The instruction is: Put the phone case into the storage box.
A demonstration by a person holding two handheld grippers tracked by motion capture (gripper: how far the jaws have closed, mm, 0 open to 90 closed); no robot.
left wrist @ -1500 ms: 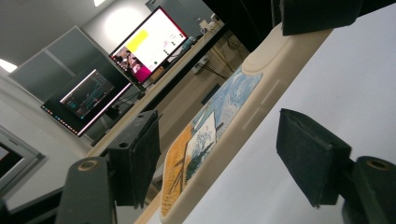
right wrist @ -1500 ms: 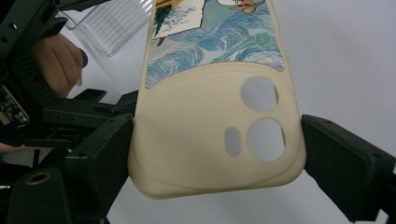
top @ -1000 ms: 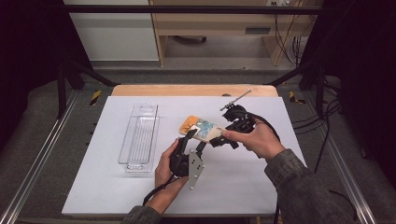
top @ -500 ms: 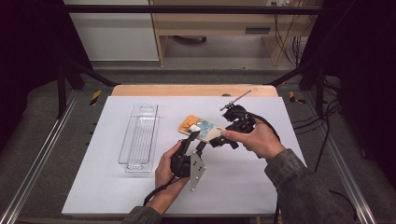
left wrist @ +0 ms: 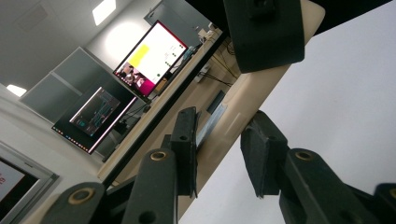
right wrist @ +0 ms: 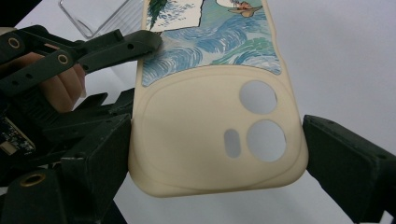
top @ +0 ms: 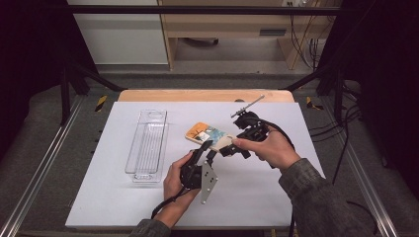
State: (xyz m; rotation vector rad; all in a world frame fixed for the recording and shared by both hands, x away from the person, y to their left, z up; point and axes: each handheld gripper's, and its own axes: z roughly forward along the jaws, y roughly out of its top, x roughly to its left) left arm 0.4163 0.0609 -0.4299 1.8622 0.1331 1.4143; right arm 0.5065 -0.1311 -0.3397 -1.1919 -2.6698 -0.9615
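A cream phone case (top: 205,134) with a painted wave picture hangs above the white table. My right gripper (top: 228,145) is shut on its camera end, with one pad on each long edge (right wrist: 210,163). The case (right wrist: 205,130) shows two round camera holes and a slot. My left gripper (top: 203,150) comes up from below at the case's near side. Its jaws (left wrist: 219,149) have just been closing, with the case's edge (left wrist: 261,88) between them. One pad lies by the cream edge and a thin gap shows at the other. Its upper finger (right wrist: 116,46) lies over the printed face.
A clear plastic tray (top: 147,145) lies lengthwise on the left part of the white table top (top: 296,197). A thin metal rod (top: 249,104) lies just behind the right hand. Black frame posts and metal rails flank the table.
Both hands kept their places. The left gripper's jaws stand a little closer together around the case's edge than before.
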